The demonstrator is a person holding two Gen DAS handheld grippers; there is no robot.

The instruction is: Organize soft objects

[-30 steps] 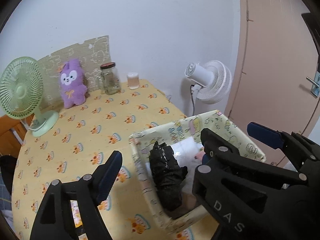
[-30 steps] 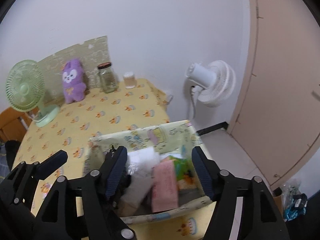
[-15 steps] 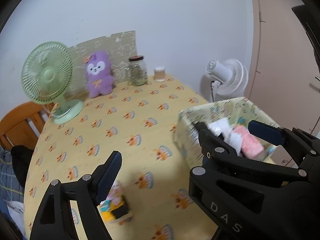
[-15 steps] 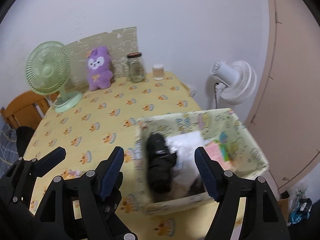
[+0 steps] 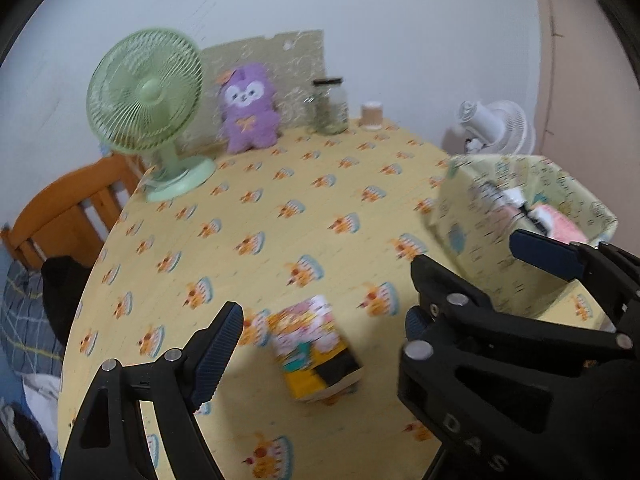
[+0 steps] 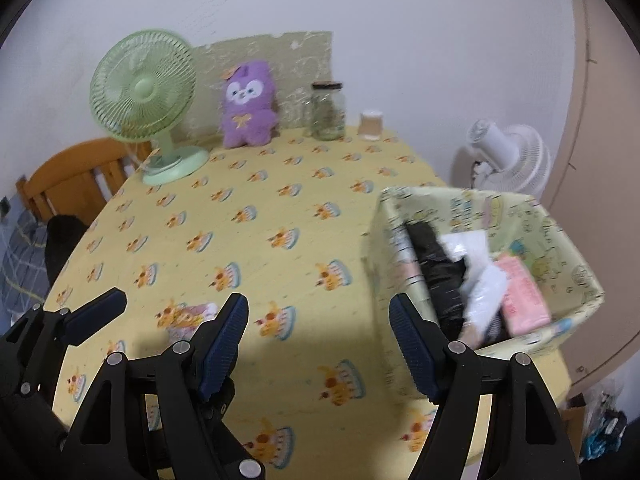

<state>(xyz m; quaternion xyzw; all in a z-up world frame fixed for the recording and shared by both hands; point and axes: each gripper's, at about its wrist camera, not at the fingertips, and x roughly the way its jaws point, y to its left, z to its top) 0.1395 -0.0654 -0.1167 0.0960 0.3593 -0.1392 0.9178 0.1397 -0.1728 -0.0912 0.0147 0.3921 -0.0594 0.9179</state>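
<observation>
Left gripper fingers spread around a soft, blocky printed packet lying on the tablecloth. Right gripper spread, empty; rectangular fabric bin sits right, holding crinkled black plastic and a pink pack.

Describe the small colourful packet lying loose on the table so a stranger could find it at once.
Start at the yellow cake-print tablecloth and look to its near edge, left of the patterned fabric bin. There the packet lies flat between the open fingers of the left gripper. It is the only loose item on the cloth, printed with pink, yellow and black cartoon graphics.
</observation>
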